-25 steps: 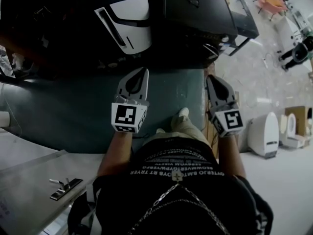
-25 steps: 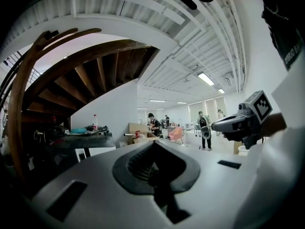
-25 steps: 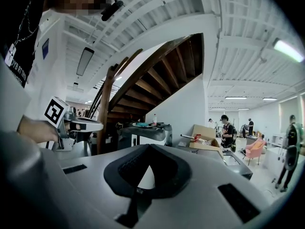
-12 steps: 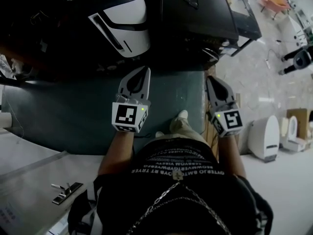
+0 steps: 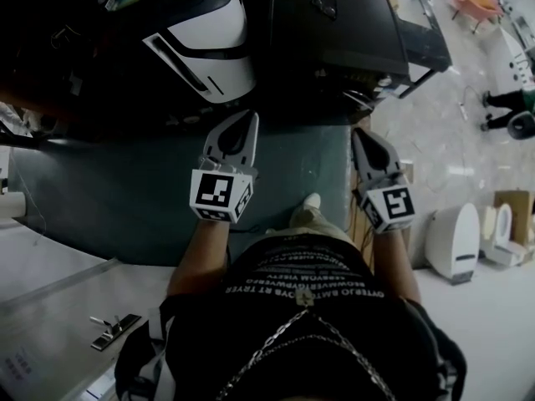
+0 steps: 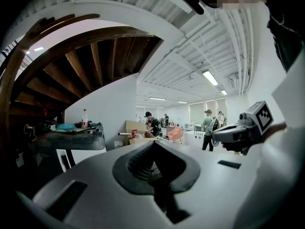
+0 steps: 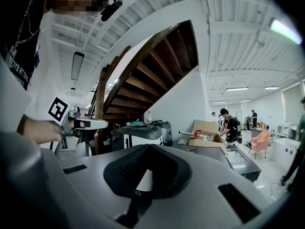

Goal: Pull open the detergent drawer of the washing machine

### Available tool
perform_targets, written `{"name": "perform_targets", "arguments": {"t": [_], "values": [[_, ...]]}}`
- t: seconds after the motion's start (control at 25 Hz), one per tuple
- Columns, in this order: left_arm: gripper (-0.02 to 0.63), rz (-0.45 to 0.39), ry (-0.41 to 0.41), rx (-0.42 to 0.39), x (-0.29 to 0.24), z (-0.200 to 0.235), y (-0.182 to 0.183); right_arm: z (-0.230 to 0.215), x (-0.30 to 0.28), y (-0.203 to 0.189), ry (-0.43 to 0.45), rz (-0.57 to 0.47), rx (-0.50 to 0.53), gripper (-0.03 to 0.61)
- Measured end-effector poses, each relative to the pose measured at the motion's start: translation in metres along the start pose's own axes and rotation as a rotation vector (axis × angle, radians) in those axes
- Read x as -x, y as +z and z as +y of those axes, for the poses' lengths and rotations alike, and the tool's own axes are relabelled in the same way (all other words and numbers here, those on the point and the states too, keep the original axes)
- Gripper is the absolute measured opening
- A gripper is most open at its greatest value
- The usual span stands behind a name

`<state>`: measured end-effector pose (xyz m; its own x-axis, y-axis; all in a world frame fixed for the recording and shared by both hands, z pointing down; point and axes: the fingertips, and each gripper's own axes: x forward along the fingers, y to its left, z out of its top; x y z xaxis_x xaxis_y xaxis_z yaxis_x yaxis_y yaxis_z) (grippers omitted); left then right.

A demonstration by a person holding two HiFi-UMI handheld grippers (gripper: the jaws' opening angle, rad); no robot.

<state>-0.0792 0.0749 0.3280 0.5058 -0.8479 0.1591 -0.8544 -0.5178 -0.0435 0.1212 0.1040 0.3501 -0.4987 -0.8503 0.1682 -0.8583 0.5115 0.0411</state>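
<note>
Head view: our left hand-held gripper [image 5: 248,120] and right hand-held gripper [image 5: 362,134] point, jaws closed and empty (tips together), at the white washing machine [image 5: 213,40], well apart. We judge the approach in hand; its detergent drawer we cannot make out. Next we must close in, find it, and open a jaw pair.

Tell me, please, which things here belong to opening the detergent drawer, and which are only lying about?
For the job:
- white machine, probably the washer; its drawer cannot be made out
- left hand-held gripper, shut, empty
- right hand-held gripper, shut, empty

Lying about:
- dark cabinet
- cardboard box
- pink chair
</note>
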Motion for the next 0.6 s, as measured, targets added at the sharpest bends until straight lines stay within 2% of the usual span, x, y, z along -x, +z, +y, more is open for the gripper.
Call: {"name": "perform_targets", "arguments": {"t": [0.2, 0.6], "values": [[0.004, -0.009, 0.019, -0.012, -0.027, -0.006, 0.016, -0.029, -0.009, 0.004, 0.017, -0.003, -0.012, 0.002], [0.003, 0.006, 0.066, -0.016, -0.076, -0.013, 0.021, -0.084, -0.036, 0.007, 0.06, -0.006, -0.005, 0.002]]}}
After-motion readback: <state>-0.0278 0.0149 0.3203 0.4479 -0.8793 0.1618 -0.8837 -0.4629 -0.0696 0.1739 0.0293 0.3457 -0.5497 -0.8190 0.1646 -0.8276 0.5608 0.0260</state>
